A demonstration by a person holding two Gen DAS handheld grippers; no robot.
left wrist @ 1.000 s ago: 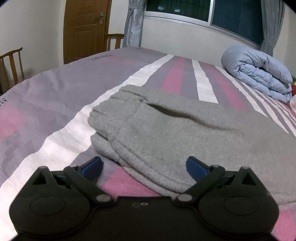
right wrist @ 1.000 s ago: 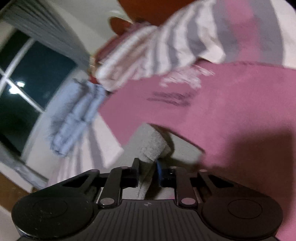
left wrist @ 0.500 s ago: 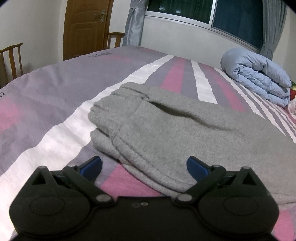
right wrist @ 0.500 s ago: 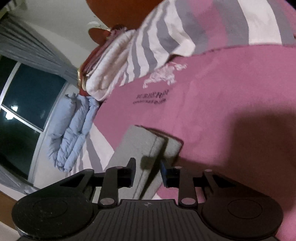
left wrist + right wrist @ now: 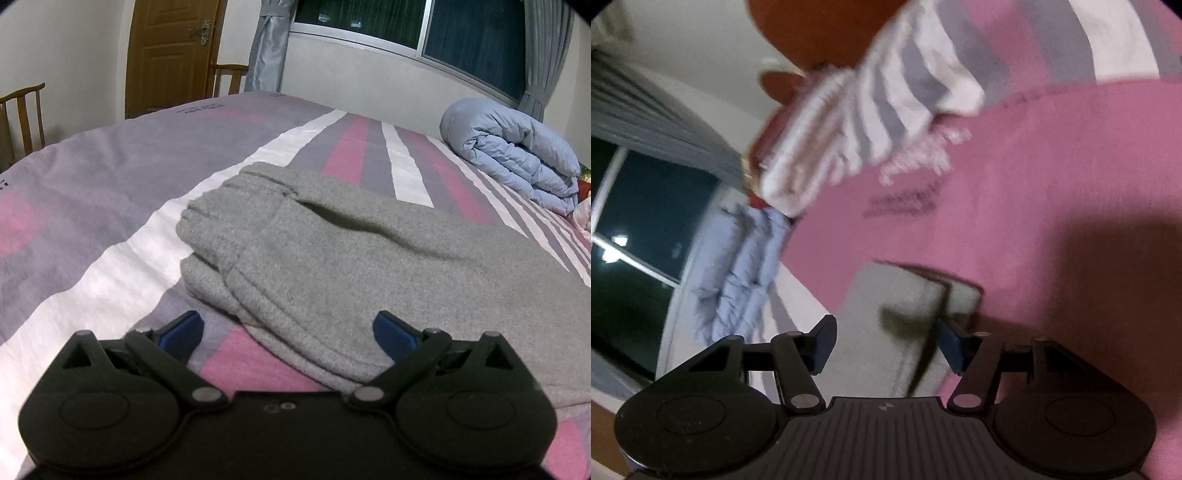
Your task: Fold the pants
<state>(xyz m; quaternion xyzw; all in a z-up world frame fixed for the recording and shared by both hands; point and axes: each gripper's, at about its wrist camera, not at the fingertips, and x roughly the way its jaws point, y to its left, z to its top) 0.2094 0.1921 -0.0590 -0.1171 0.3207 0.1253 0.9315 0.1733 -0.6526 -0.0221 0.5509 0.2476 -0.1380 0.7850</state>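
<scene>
Close to the left wrist camera, the left gripper [image 5: 288, 326] hangs with its jaws wide apart and empty, just above the near edge of the grey pants [image 5: 369, 266]. These lie flat on the striped bed [image 5: 92, 206], folded at least once, with the ribbed waistband at the left end. On the other side, the right gripper [image 5: 884, 341] is also spread apart and holds nothing; the pants' leg end [image 5: 905, 299] lies between its fingers on the pink sheet. To fold well, each gripper should probably pinch all layers at once and carry them together, so no layer slips. Further back rests a rolled blue duvet [image 5: 513, 155], well apart.
</scene>
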